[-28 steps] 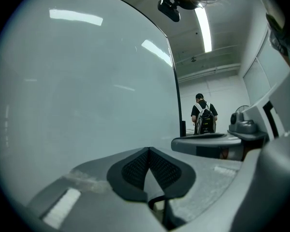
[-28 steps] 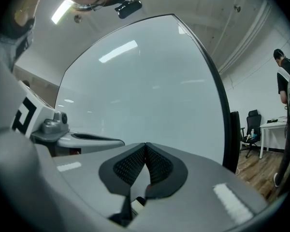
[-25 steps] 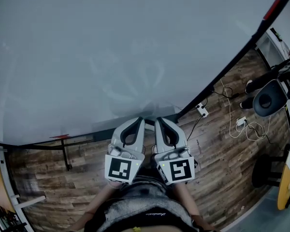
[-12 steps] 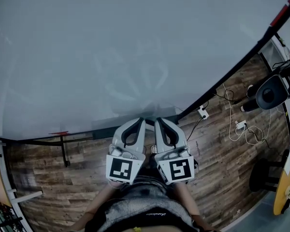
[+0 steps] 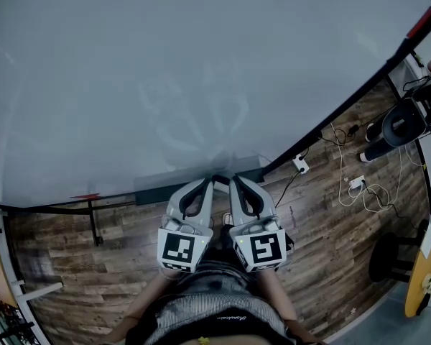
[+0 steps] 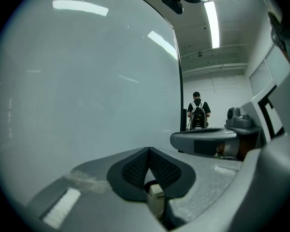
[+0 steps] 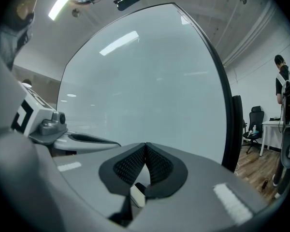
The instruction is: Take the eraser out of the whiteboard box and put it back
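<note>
Trainee: Risks from here?

Trainer: Left gripper [image 5: 211,181] and right gripper [image 5: 234,180] are both pinched fully closed on nothing, side by side. Pushed forward like that, they would likely bump the box [image 5: 154,191] or shove the eraser along instead of taking it. One has to open first.

Trainee: Where is the eraser?

Trainer: I can't make it out in any view. My guess is it lies in that dark box along the whiteboard's [image 5: 165,70] lower edge, just ahead of both tips.
</note>
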A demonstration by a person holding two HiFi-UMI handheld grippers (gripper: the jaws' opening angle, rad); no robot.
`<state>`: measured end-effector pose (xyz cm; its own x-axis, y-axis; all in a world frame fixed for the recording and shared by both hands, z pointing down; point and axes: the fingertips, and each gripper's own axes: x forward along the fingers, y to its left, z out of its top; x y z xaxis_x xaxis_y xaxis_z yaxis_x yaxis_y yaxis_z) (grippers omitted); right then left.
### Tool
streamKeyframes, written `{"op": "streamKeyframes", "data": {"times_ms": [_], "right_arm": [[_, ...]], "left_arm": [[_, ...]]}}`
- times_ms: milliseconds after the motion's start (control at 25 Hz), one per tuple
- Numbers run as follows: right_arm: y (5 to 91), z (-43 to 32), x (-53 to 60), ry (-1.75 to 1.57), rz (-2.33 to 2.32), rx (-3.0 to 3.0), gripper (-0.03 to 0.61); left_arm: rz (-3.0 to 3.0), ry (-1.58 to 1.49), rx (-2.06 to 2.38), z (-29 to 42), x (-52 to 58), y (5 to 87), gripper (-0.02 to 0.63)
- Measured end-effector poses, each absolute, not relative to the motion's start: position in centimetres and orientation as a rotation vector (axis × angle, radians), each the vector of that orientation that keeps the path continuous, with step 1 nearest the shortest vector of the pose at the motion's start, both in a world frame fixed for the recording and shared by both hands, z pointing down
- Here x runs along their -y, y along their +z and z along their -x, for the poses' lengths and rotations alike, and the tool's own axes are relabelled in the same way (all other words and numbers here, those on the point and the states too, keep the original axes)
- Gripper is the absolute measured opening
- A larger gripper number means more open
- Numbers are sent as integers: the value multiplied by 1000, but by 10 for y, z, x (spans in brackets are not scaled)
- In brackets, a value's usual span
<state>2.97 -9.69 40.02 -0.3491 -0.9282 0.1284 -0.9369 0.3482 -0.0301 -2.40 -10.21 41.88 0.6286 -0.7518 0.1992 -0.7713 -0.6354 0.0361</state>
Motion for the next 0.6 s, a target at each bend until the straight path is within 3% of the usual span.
{"op": "streamKeyframes", "data": {"times_ms": [600], "right_arm": [[424,-12,82,230,-1783,2410,3]], "left_arm": [[-2776,271,1151,48,81,435,0]]}}
